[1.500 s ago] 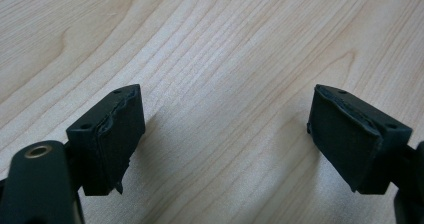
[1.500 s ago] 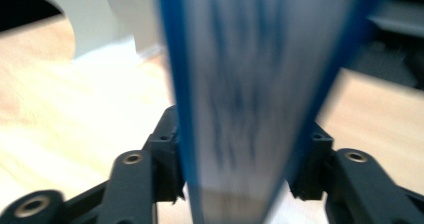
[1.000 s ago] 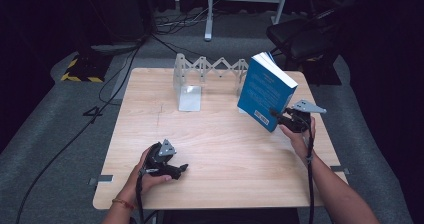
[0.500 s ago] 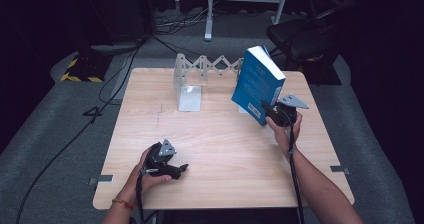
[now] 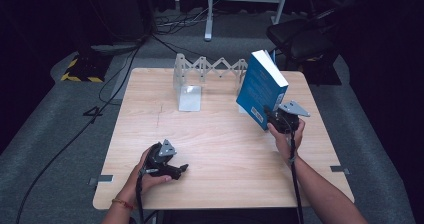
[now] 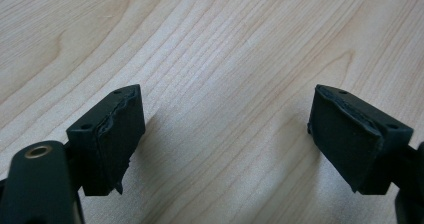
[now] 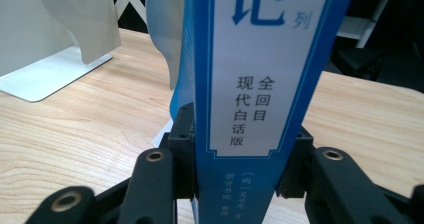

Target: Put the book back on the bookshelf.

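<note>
Right gripper (image 5: 272, 118) clamped on tilted blue book (image 5: 260, 86), left gripper (image 5: 181, 170) wide open, holding nothing, on table (image 5: 225, 149)

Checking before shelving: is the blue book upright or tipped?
Tipped: the blue book leans left, clamped at its spine by the right gripper above the table.
</note>
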The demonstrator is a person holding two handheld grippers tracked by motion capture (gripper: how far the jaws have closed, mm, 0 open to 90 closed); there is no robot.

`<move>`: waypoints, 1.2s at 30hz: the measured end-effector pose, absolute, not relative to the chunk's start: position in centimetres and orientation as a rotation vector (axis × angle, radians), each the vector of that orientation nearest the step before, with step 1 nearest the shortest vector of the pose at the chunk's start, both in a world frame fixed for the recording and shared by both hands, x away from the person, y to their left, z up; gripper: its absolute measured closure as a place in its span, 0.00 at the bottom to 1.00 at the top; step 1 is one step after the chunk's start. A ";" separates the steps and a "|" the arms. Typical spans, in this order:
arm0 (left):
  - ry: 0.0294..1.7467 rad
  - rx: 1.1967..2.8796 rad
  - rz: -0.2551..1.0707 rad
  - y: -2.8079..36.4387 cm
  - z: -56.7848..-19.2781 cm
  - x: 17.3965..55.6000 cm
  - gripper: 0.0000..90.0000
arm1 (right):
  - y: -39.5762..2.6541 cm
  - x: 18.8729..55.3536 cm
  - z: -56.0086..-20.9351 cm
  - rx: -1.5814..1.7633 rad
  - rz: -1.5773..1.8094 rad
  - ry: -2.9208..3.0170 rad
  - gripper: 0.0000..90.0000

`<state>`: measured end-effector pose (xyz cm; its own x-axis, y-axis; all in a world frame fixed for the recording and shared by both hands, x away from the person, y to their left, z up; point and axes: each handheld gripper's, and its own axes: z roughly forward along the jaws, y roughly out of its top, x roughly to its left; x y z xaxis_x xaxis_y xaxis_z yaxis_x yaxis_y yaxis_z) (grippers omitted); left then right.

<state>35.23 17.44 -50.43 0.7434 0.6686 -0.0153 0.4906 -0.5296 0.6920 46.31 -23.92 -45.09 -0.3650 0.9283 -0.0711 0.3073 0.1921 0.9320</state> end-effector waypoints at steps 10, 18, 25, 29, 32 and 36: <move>0.854 2.246 0.330 17.4 -50.4 35.3 0.17 | -23.2 46.4 -45.2 1.140 1.171 1.773 0.68; 0.855 2.244 0.312 17.3 -50.4 35.3 0.17 | -21.6 48.4 -45.2 1.143 1.153 1.750 0.68; 0.853 2.246 0.314 17.3 -50.4 35.3 0.17 | -21.5 49.7 -45.3 1.146 1.188 1.758 0.68; 0.853 2.245 0.312 17.3 -50.4 35.3 0.17 | -21.9 50.1 -45.2 1.136 1.211 1.789 0.68; 0.850 2.248 0.315 17.3 -50.4 35.3 0.17 | -22.1 50.3 -45.1 1.121 1.218 1.817 0.68; 0.850 2.247 0.315 17.3 -50.4 35.3 0.17 | -22.7 50.2 -45.0 1.130 1.228 1.854 0.67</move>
